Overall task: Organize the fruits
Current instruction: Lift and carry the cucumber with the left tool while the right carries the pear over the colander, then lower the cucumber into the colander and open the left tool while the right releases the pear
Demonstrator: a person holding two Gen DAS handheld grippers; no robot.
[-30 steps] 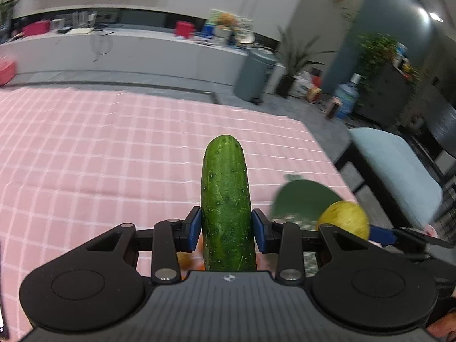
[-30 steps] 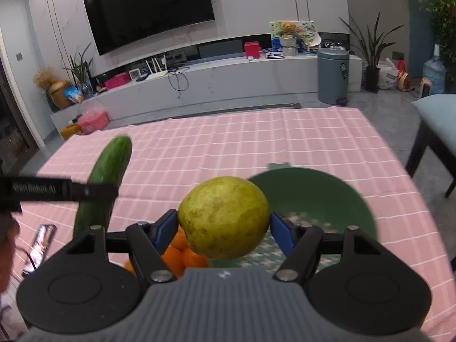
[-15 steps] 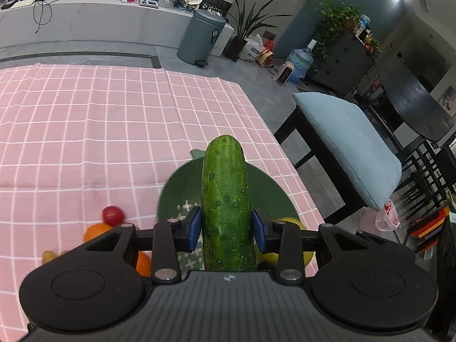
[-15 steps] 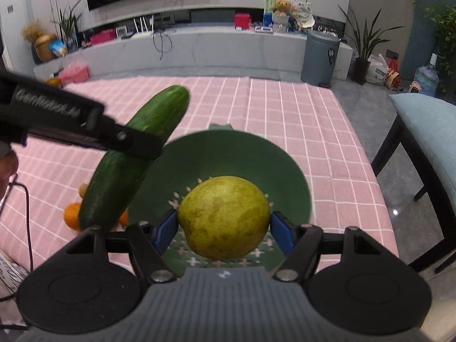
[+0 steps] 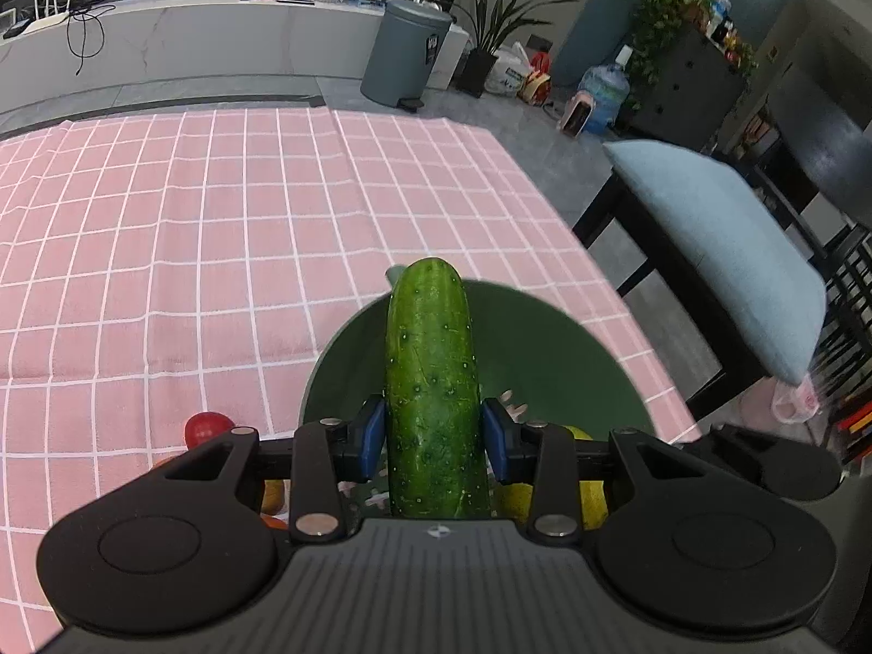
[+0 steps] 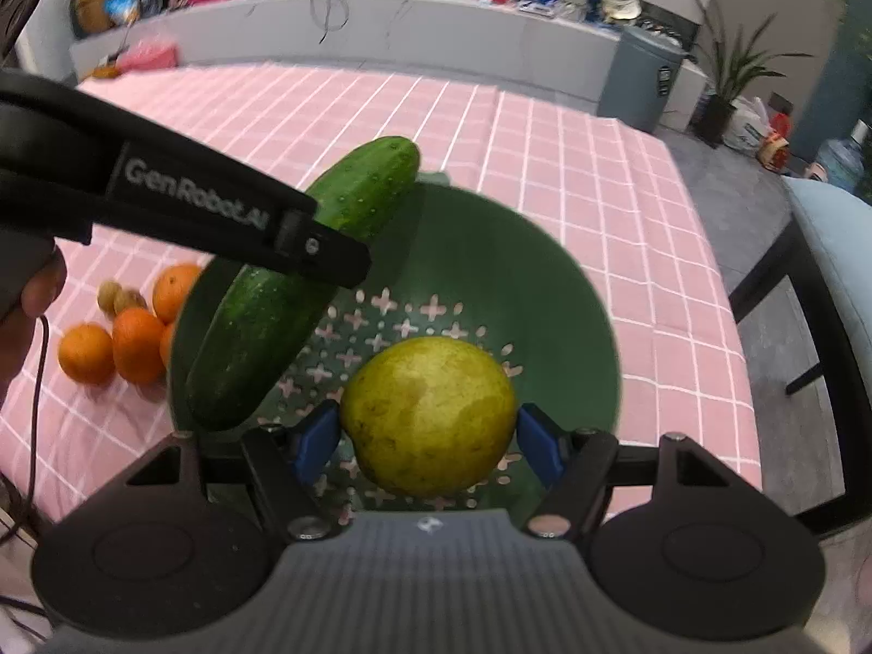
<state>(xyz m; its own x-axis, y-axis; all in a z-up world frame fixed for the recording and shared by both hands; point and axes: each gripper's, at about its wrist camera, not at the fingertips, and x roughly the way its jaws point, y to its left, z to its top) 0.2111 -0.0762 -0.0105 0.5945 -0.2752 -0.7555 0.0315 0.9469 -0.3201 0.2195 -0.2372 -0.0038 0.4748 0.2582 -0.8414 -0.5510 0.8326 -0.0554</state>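
A dark green cucumber [image 5: 431,381] is clamped between the blue pads of my left gripper [image 5: 433,436], its tip reaching over the green colander [image 5: 550,349]. From the right wrist view the same cucumber [image 6: 305,283] hangs slanted over the colander's [image 6: 545,283] left rim, with the left gripper [image 6: 305,250] across it. My right gripper [image 6: 430,441] is shut on a yellow-green pear [image 6: 430,414], held above the perforated bottom of the colander. Part of that pear [image 5: 591,496] shows low in the left wrist view.
Several oranges [image 6: 131,343] and small brown fruits [image 6: 117,297] lie on the pink checked tablecloth [image 6: 572,163] left of the colander. A red tomato [image 5: 204,428] sits beside them. A chair with a pale blue cushion [image 5: 725,240] stands past the table's right edge.
Both grippers have come down and in over the colander with their fruit. The cucumber now hangs over its left rim and the pear sits lower above its bottom.
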